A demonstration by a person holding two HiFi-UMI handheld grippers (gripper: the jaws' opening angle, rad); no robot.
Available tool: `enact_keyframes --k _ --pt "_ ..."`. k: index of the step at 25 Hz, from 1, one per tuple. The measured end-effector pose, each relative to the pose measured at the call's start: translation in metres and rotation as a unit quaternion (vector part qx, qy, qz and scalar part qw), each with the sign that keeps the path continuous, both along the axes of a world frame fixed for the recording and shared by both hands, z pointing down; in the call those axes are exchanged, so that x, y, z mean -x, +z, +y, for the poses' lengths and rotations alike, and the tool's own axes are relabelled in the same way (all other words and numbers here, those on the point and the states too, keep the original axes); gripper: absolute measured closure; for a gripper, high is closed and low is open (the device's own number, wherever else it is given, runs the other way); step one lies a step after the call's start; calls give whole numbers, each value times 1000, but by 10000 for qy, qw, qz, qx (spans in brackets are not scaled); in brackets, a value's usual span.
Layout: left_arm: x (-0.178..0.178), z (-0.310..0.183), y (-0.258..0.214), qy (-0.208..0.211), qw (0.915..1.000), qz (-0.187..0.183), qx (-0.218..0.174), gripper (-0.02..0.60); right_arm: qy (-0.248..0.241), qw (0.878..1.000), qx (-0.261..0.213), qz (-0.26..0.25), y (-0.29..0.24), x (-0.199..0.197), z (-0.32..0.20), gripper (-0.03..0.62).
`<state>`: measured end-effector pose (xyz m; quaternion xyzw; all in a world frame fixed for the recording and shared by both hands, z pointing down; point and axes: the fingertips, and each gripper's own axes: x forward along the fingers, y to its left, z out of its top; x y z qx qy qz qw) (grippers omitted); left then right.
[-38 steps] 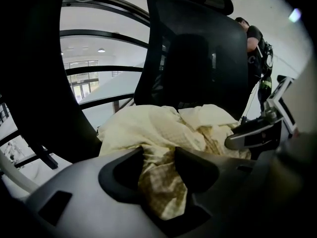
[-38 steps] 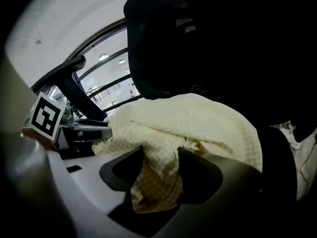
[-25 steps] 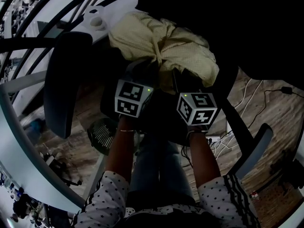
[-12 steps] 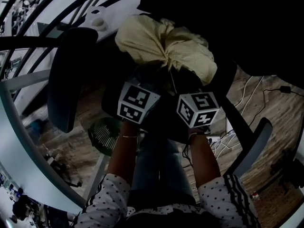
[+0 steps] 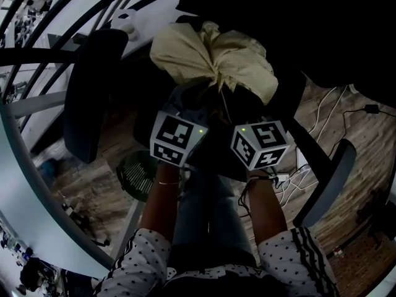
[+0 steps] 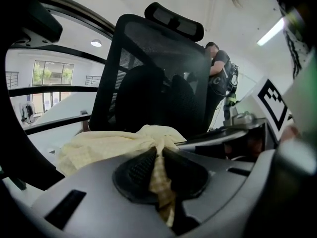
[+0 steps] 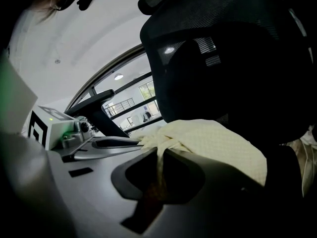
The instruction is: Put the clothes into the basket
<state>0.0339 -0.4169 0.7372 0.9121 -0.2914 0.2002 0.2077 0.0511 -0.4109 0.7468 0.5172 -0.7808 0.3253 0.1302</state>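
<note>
Wood-plank floor (image 5: 362, 144) underfoot. Black mesh office chair with headrest (image 6: 153, 68) just ahead. Pale yellow crumpled cloth (image 5: 213, 57) bunched in front of chair's back, off floor, held up by both grippers. Left gripper (image 6: 159, 155) clamped tight on twisted fold of cloth. Right gripper (image 7: 159, 157) pinching another fold of same cloth. Grippers side by side, near each other. Round green ribbed container (image 5: 137, 173) on floor below left forearm, well apart from cloth.
</note>
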Motion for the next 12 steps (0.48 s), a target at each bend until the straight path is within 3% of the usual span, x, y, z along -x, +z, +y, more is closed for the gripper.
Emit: enact_keyframes --k 8,12 --pt "-4 13 -20 155 9998 65 -107 535 68 9999 -109 107 -20 -4 13 554" --pt "-5 26 -34 167 9995 58 -261 538 223 9995 -198 -92 -33 -5 25 554"
